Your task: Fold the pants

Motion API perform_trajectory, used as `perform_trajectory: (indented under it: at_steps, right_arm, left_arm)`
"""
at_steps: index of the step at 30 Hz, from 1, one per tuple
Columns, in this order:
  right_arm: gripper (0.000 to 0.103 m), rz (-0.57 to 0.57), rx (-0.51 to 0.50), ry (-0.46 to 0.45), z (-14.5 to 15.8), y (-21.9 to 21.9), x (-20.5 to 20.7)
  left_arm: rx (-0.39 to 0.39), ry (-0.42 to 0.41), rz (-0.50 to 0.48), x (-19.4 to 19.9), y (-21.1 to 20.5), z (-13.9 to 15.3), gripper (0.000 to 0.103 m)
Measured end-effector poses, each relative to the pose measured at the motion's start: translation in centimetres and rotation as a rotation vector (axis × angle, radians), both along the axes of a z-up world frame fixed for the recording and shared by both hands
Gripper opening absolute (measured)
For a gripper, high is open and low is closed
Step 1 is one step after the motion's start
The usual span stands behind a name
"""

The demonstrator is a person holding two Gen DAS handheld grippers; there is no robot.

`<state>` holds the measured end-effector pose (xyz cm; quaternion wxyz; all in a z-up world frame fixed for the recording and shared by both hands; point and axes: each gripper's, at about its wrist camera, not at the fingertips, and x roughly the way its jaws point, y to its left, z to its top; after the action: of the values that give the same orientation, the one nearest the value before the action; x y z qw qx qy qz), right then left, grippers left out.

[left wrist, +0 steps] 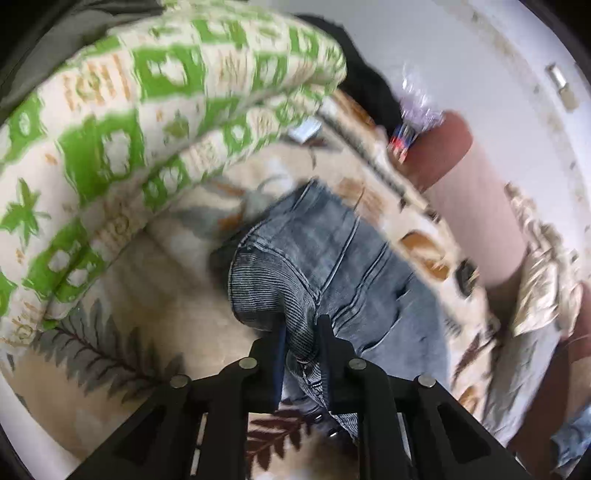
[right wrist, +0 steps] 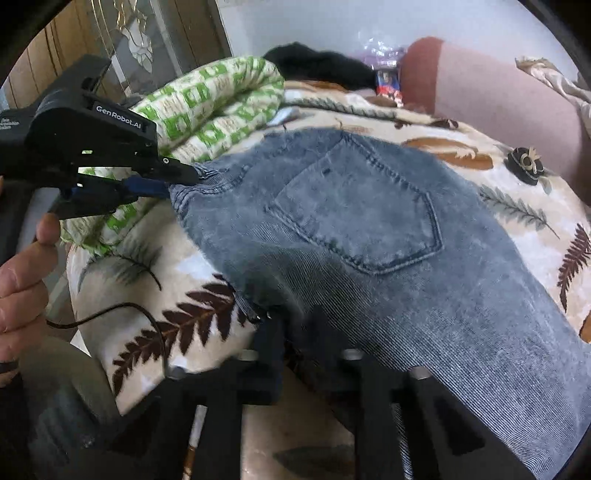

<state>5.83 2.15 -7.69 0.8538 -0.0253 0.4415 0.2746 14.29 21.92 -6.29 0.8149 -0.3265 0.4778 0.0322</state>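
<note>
Fern-print bed cover [right wrist: 192, 325], white wall [right wrist: 295, 22], wooden door [right wrist: 48, 55].

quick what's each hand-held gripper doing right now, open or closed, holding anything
Left hand-held gripper: closed on the jeans at the waistband edge.
Right hand-held gripper: closed on the jeans' lower edge.

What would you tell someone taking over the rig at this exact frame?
Left claw: shut on the jeans' edge, holding it raised.
Right claw: shut on another part of the jeans' edge, nearer the operator.
The jeans lie on the leaf-print blanket, back pocket up; the green quilt is bundled behind them.
Done: both grips taken.
Left: carry the edge over, fold, flatten.
</note>
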Motion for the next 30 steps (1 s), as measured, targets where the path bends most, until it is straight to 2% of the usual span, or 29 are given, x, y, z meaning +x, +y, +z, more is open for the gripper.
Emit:
perform_trajectory:
  at_steps: [3,4,6,7,9,10,11,12,13,15,16,17,18,20,22,25,28,30]
  right_arm:
    - [0.009,0.013,0.017,-0.046,1.7,0.0,-0.5]
    - [0.008,0.014,0.034,-0.047,2.0,0.0,-0.5]
    - [0.008,0.026,0.065,-0.030,1.9,0.1,-0.3]
    - [0.008,0.042,0.058,0.008,1.0,0.4,-0.1]
    - [0.010,0.055,0.029,0.077,-0.9,0.9,0.2]
    - [0.012,0.054,0.024,0.110,-1.7,0.9,0.3]
    - [0.012,0.045,0.033,0.140,-2.4,0.8,0.5]
    - [0.012,0.033,0.061,0.158,-2.4,0.4,0.6]
    - [0.013,0.027,0.085,0.169,-2.1,0.1,0.7]
    - [0.013,0.019,0.143,0.173,-1.0,-0.7,0.7]
    - [0.016,0.015,0.173,0.168,-0.3,-1.1,0.7]
    - [0.025,0.007,0.191,0.159,0.4,-1.6,0.5]
    - [0.030,-0.009,0.194,0.146,1.0,-1.9,0.3]
    - [0.048,-0.045,0.186,0.110,2.1,-2.4,-0.5]
    - [0.051,-0.065,0.178,0.071,3.2,-2.9,-2.0]
    - [0.052,-0.097,0.164,0.047,4.1,-3.6,-3.7]
    - [0.053,-0.153,0.156,0.026,4.9,-4.6,-4.6]
    - [0.063,-0.227,0.153,0.013,5.2,-6.3,-5.4]
  left_arm:
    - [-0.014,-0.079,0.007,0.6,0.5,1.5,0.013]
    - [-0.001,-0.108,0.002,0.9,0.5,2.1,0.013]
    - [0.074,-0.098,0.003,1.1,0.2,2.3,0.013]
    - [0.118,-0.064,0.000,1.4,0.0,1.8,0.013]
    - [0.172,0.077,-0.005,2.2,-0.2,-0.7,0.016]
    - [0.167,0.158,0.007,2.5,0.2,-2.3,0.019]
    - [0.121,0.219,0.016,2.6,0.8,-3.7,0.020]
    - [0.084,0.227,0.032,2.4,1.3,-4.2,0.020]
    - [0.042,0.196,0.057,2.0,2.0,-4.0,0.021]
    - [0.062,0.135,0.073,1.3,2.2,-2.7,0.031]
    - [0.094,0.104,0.079,1.0,2.0,-1.9,0.044]
    - [0.117,0.075,0.079,0.7,1.7,-1.2,0.064]
    - [0.137,0.045,0.074,0.5,1.6,-0.7,0.070]
    - [0.218,-0.017,0.053,0.1,0.5,0.8,0.071]
    - [0.277,-0.074,0.027,-0.4,-0.6,2.1,0.071]
    - [0.323,-0.147,-0.021,-1.6,-2.1,3.1,0.076]
    - [0.432,-0.232,-0.083,-3.0,-4.9,4.3,0.082]
    - [0.526,-0.284,-0.116,-4.0,-6.9,4.8,0.089]
